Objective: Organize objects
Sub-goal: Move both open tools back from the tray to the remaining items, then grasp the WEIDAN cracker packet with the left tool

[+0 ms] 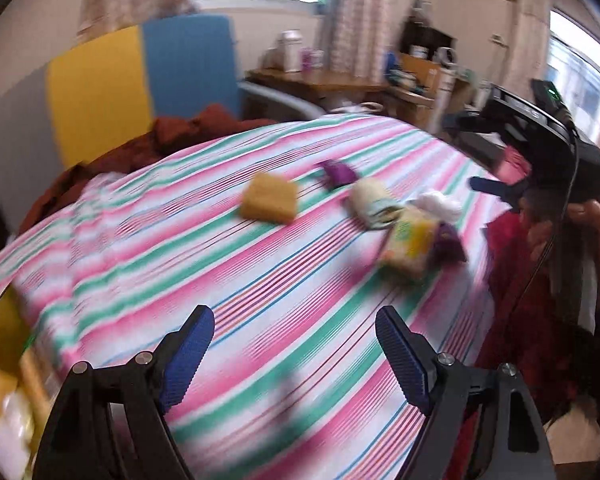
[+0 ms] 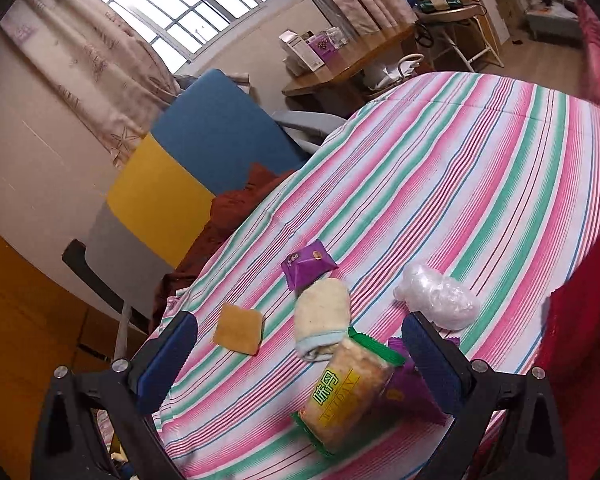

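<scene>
While both sets of jaws are spread wide and empty, the right gripper is hung just over a green-edged biscuit pack on the striped bed sheet; a sponge is seen at 9 o'clock of it, a plastic bag at 2 o'clock. The left gripper is held well back.

Two purple snack packets lie on the bed. One each: yellow sponge, rolled cloth, cracker pack, crumpled plastic bag.
</scene>
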### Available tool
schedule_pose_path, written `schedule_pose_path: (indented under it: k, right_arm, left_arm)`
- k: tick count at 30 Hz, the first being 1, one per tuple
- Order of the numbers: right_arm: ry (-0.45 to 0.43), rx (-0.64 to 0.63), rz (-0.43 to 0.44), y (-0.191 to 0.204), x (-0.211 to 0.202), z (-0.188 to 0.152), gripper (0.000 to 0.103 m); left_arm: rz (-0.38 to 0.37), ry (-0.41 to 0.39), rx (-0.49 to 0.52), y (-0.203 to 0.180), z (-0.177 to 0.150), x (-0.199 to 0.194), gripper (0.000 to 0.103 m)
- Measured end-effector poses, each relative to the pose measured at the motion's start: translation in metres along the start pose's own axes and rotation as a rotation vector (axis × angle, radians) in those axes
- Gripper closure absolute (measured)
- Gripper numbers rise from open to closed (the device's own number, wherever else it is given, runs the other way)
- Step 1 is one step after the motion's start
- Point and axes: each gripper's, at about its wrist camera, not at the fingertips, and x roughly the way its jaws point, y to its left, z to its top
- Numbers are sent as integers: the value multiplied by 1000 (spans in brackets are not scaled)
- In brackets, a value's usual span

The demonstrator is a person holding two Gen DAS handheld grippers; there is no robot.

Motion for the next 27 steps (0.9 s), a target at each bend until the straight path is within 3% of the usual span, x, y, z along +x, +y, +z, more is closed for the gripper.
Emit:
schedule_pose_path:
  k: [5,9,15,19,22,24,26,27]
  right_arm:
    - [4,39,20,-8,2,0,0]
    - [13,58,41,-11,4,0,0]
    - [26,78,68,-15,6,2,0]
    - [30,75,74,-15,6,2,0]
    - [42,74,71,-15,8,3,0]
    - [43,75,69,-15,9,3,0]
    - [46,76,67,-15,9,3,0]
    - [46,77,66,-15,9,3,0]
  left_arm:
    - [-83,33,160,-36,22,43,18]
    - [-176,86,184,-55,36,80,18]
    - [-188,122,247,-74,50,116,17]
    - [-232,189,273,-85,56,138,17]
    - [-254,196,310,-97,57,144,17]
    - [-251,208,310,-100,57,151,21]
    - [-235,242,285,-98,55,161,38]
    - [-228,223,272,-96,54,161,40]
